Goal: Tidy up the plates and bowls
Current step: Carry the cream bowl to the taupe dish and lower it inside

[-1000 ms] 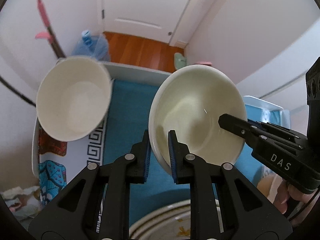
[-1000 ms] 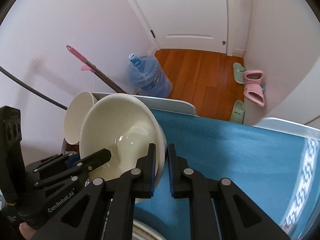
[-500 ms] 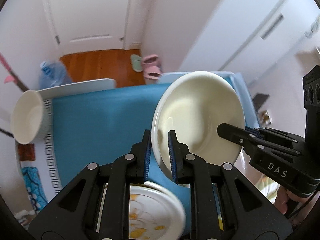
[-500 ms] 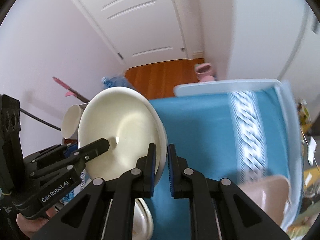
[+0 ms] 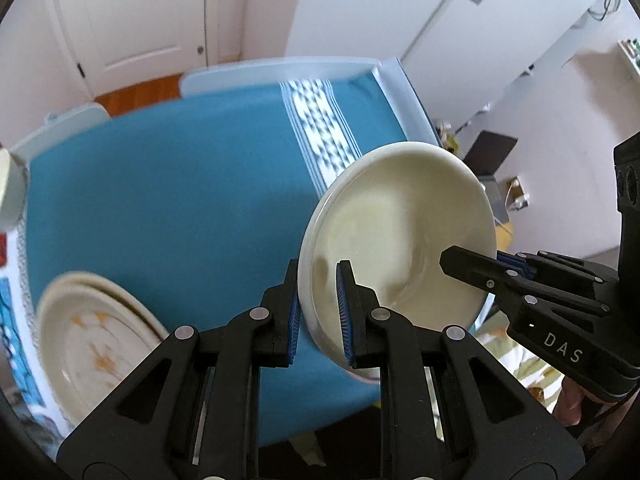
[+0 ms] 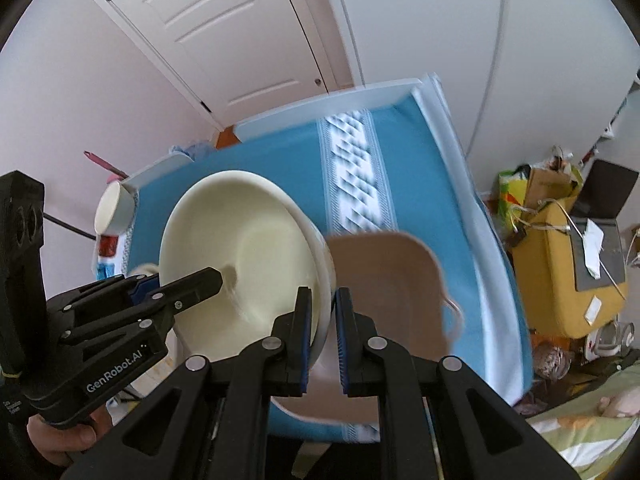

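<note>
The bowl [image 5: 400, 236] looks like glazed ceramic, so I judge it stiff, fairly heavy, slick and breakable, best taken by the rim with one pad inside and one outside. It is held tilted in the air above the blue table [image 5: 168, 184], and both grippers pinch it on opposite sides: the left gripper [image 5: 318, 312] is narrowed onto the near rim, the right gripper [image 6: 322, 336] likewise clamps the wall at its edge. A brown tub [image 6: 392, 280] sits just beyond, and plates [image 5: 92, 344] lie at the table's left.
</note>
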A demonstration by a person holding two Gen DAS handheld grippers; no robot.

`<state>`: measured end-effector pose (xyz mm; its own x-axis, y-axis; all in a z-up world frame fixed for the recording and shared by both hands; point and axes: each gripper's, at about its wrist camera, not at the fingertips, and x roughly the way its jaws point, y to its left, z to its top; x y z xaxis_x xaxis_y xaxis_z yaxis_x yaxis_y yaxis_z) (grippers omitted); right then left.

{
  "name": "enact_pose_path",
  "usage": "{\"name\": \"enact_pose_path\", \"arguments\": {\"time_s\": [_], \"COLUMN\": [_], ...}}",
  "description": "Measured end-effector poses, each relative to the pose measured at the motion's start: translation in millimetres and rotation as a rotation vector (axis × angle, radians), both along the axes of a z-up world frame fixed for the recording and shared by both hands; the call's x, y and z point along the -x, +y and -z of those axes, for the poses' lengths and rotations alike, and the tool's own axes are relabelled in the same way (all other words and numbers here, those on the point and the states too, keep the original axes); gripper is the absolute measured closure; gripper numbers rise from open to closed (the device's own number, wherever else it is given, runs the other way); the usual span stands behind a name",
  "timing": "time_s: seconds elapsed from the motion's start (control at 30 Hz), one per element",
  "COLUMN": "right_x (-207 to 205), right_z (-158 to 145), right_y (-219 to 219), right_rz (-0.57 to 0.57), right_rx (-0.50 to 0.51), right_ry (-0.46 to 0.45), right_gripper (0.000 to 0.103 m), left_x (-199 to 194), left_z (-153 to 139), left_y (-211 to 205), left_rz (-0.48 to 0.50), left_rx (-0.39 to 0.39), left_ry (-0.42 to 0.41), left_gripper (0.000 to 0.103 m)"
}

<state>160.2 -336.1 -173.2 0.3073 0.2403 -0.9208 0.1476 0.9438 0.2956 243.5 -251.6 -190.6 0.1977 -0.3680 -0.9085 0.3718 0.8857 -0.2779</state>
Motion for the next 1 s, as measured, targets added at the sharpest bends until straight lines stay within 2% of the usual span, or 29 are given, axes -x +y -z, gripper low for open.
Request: {"name": "enact_pose_path", "arguments": {"time_s": [0.17,0.43,0.73,1.0], "right_x": [18,20,17,15], "right_z": [23,56,68,72], "right_y": [-20,-33,-31,-30], "right_rz": [-0.014,-0.043,-0.076,-0.064], "right_rx": [-0.011,-0.017,0.015,0.018], "right_ry": [0.035,0.081,0.117,0.146], "right_gripper": [0.092,0.092,0.092,0.092], "left_x": [13,12,11,15], "left_z": [24,53,59,56], "left_y": [-22,-44,-57,-65], "left_rz": [-0.009,-0.012,0.008,0.03], "left_rx": [-0.025,-0.083,-0.171,-0.238], "left_ry": [0.044,0.086,0.072,0.002], "left_gripper": [0.088,0.088,0.088,0.088]}}
